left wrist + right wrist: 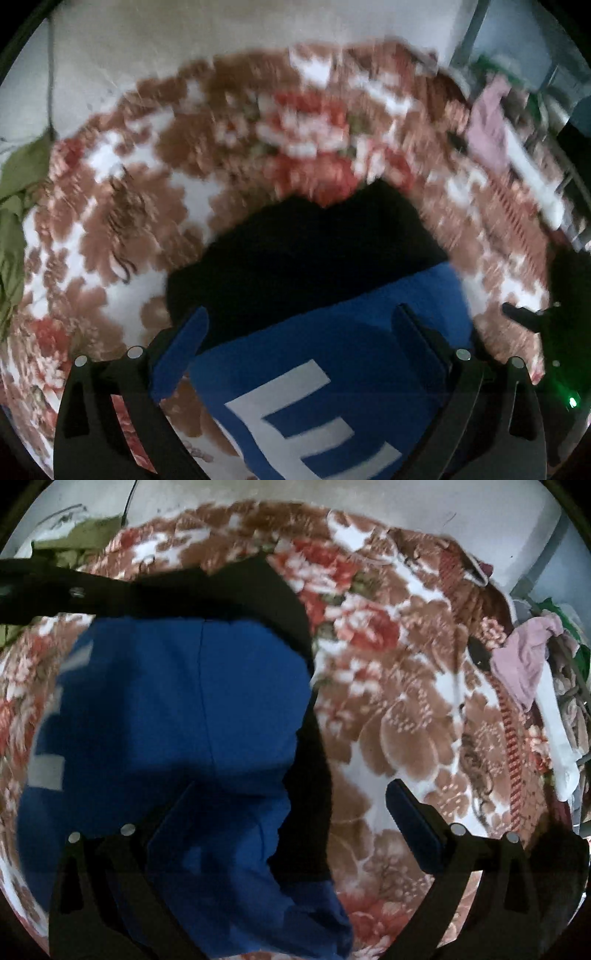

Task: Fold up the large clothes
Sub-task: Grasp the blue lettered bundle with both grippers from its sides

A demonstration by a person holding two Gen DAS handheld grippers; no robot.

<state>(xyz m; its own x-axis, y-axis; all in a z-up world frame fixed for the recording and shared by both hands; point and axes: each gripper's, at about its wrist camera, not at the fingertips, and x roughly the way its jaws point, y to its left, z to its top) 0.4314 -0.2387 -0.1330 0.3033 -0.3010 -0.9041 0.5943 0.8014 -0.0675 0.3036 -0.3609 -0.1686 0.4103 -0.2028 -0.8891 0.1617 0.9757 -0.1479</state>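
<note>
Across the flowered blanket [406, 738] lies the blue garment [177, 709], a black layer [303, 251] showing along its far and right edges; spread flat on the blanket, it looks ready for the next fold (a judgement only). Beside the blanket's right edge sits a heap of other clothes [524, 664]. Above the garment, both tools tilt steeply down. The left tool [299, 339] stands wide apart over the white letter [314, 417], gripping nothing. The right tool [291, 830] also gapes, its pads clear of the cloth.
</note>
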